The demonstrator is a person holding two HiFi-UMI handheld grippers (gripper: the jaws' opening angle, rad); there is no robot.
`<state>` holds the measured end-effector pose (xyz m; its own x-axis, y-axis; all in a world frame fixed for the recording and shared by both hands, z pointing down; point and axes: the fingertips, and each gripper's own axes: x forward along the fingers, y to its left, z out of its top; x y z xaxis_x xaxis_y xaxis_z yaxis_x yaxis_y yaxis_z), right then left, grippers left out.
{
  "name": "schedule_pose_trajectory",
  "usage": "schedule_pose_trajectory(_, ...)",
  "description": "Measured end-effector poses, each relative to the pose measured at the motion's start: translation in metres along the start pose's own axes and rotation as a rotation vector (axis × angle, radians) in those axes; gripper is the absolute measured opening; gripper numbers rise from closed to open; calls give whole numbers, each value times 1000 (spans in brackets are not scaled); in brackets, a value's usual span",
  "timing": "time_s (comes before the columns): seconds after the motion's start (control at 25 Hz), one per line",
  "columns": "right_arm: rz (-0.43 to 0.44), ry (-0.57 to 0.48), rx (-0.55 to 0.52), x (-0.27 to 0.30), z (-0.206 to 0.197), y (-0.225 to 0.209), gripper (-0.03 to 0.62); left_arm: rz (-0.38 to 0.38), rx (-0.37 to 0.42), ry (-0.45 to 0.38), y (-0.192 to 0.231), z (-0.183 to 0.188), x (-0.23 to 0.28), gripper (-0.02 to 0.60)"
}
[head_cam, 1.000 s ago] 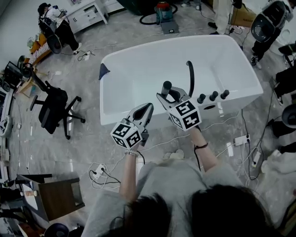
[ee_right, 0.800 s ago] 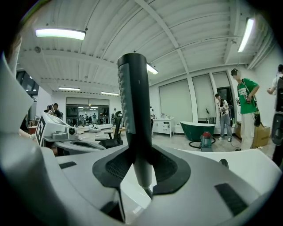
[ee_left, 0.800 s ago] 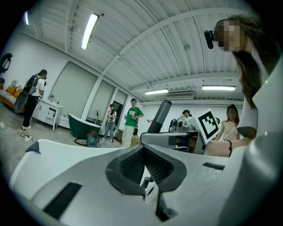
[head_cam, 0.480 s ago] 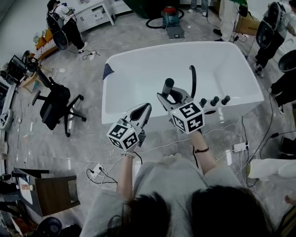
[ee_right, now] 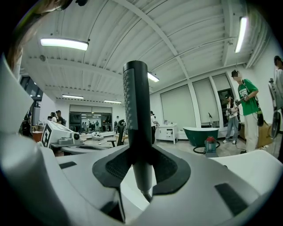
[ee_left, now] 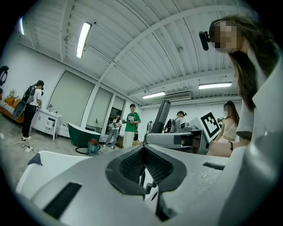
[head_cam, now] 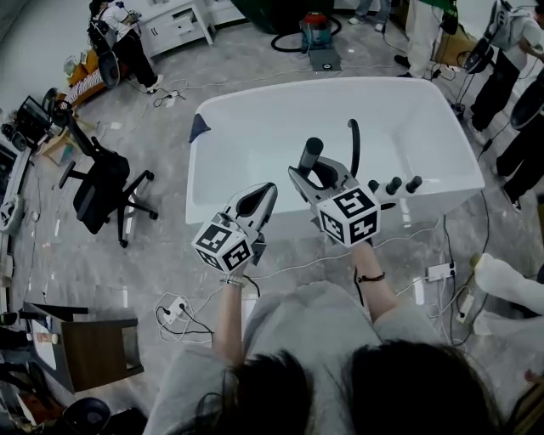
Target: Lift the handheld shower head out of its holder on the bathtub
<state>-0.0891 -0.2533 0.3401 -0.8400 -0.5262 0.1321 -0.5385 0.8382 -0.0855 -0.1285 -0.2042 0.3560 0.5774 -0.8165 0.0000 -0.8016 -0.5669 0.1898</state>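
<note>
The white bathtub [head_cam: 255,144] fills the middle, its basin open; cables [head_cam: 289,265] trail on the floor along its near rim, an office chair [head_cam: 102,191] well apart at left. The right gripper [head_cam: 316,176], about level over that rim near three black knobs [head_cam: 392,184], clamps the shower head [head_cam: 309,156] upright; the left gripper [head_cam: 259,197], level beside it, is closed on nothing.

I read this as an open test lab or studio, not a home bathroom. The white bathtub [head_cam: 340,82] stands free on a grey tiled floor [head_cam: 161,140]. A power strip [head_cam: 180,316] and loose cables lie at 7 o'clock, an office chair [head_cam: 102,191] stands at 9, a white cabinet [head_cam: 174,25] at 11 and a shop vacuum [head_cam: 316,30] at 12. The gripper views give me a ribbed ceiling with strip lights [ee_right: 64,43], a green tub [ee_right: 199,134] and a person in a green shirt [ee_right: 245,106] standing about.
</note>
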Motion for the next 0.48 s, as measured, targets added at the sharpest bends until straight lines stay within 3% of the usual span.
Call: schedule_pose_trajectory(0.48,-7,-15,4,-10,-4,-1,133,-26,18,21,-14,-6,3,6)
